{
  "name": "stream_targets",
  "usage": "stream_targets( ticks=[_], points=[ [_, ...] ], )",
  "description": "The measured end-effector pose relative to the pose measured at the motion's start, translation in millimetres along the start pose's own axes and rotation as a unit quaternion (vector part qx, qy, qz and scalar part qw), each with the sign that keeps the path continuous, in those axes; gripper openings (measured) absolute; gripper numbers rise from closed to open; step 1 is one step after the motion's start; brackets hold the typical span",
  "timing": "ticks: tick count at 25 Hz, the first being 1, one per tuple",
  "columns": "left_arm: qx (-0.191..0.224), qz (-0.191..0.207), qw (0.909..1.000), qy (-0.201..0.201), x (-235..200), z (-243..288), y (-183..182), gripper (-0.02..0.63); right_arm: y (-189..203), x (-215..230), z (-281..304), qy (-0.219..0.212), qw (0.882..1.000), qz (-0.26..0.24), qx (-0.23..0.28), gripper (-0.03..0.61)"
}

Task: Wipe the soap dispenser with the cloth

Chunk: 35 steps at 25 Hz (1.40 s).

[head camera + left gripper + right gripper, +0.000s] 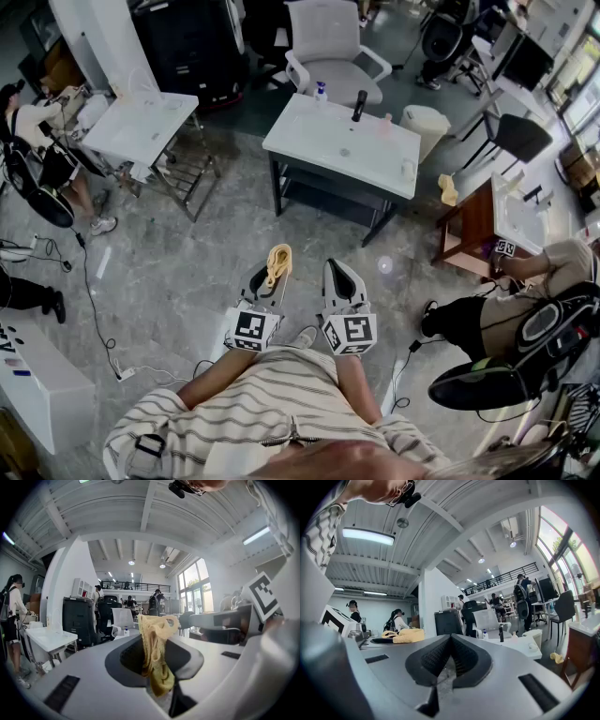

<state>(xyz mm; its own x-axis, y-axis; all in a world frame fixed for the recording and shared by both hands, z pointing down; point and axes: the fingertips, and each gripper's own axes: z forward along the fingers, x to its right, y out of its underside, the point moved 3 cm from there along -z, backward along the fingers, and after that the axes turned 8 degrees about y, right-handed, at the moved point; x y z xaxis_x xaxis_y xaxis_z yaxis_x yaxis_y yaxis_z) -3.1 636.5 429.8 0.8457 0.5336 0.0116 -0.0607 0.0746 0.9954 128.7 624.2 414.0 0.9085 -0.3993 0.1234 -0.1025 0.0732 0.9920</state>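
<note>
Yellow cloth [278, 263] is all the progress that shows. It is bunched into a soft, crinkled rope and pinched in the left gripper [269, 281], whose dark ribbed pads press on it from both sides. One end loops up above the jaws and the other droops below them. The gripper's body is smooth, matte grey plastic, with a black-and-white marker cube at the back.

Judged from this, the task is at its very start. The cloth is in hand, but no wiping has begun.

Further right and well beyond the grippers, across a stretch of mottled grey stone floor [187, 272], stands a white table [309, 141] with a flat, glossy top. On its far edge is a small pale bottle with a blue top [321, 91] — most likely the soap dispenser, though it is too small to be sure. It stands upright, apart from a dark upright object and a pinkish bottle to its right. Nothing touches it.

Right again, the right gripper [341, 274] is held level beside the left, its ribbed pads closed together with nothing between them.

What remains is nearly everything: walking up to the table, bringing the cloth to the bottle and rubbing it over — probably with the empty gripper steadying the bottle, since something that light and narrow could tip or slide on the slick top.
</note>
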Motion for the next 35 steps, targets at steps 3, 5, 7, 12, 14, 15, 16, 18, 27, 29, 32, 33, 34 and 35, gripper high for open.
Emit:
stream_targets(
  ticks=[3,5,7,12,14,15,16,18,27,29,32,33,34,35],
  points=[
    [-0.002,-0.002,1.0000,0.001,-1.6,2.3,2.6,0.092,2.4,-0.6,4.3,-0.002,1.000,-0.001,-0.001,0.000],
    [-0.003,0.001,1.0000,0.003,-2.1,5.4,2.3,0.092,2.2,-0.8,7.5,-0.005,1.000,-0.003,-0.001,0.000],
    [-0.003,0.005,1.0000,0.005,-2.7,10.3,2.1,0.092,1.6,1.0,12.0,-0.007,1.000,-0.004,0.001,0.000],
    [0.001,0.011,0.9999,0.003,-2.8,28.7,-2.5,0.092,-4.2,16.1,23.6,-0.015,1.000,0.004,0.010,0.000],
    [0.001,0.011,0.9999,0.000,-0.4,36.1,-2.9,0.092,-5.9,23.0,26.5,-0.023,1.000,0.007,0.011,0.000],
    [0.002,0.011,0.9999,0.000,1.6,39.6,-2.6,0.092,-6.3,26.6,27.5,-0.026,1.000,0.008,0.012,0.000],
    [0.004,0.012,0.9999,0.000,3.9,42.7,-2.3,0.092,-6.7,30.0,28.5,-0.028,1.000,0.007,0.012,0.000],
    [0.007,0.019,0.9998,0.001,7.0,49.0,-1.7,0.092,-7.4,35.6,31.3,-0.028,1.000,0.002,0.014,0.000],
    [-0.008,0.003,0.9999,-0.013,-1.5,78.3,11.7,0.092,8.3,56.1,59.6,-0.037,0.999,0.011,-0.002,0.000],
    [-0.012,0.001,0.9999,-0.011,-9.5,89.3,14.8,0.092,10.7,58.8,72.3,-0.038,0.999,0.010,-0.009,0.000],
    [-0.008,-0.003,0.9999,-0.014,-31.4,108.6,13.4,0.092,8.3,64.6,99.3,-0.035,0.999,0.007,-0.010,0.000],
    [-0.005,-0.004,0.9999,-0.015,-40.4,116.9,12.3,0.092,6.5,67.6,110.8,-0.035,0.999,0.005,-0.009,0.000],
    [-0.002,-0.005,0.9999,-0.015,-49.8,126.0,10.7,0.092,4.5,70.4,123.2,-0.034,0.999,0.003,-0.007,0.000],
    [0.001,-0.005,0.9999,-0.015,-59.3,135.6,9.1,0.092,2.5,73.1,136.0,-0.034,0.999,0.001,-0.005,0.000]
  ],
)
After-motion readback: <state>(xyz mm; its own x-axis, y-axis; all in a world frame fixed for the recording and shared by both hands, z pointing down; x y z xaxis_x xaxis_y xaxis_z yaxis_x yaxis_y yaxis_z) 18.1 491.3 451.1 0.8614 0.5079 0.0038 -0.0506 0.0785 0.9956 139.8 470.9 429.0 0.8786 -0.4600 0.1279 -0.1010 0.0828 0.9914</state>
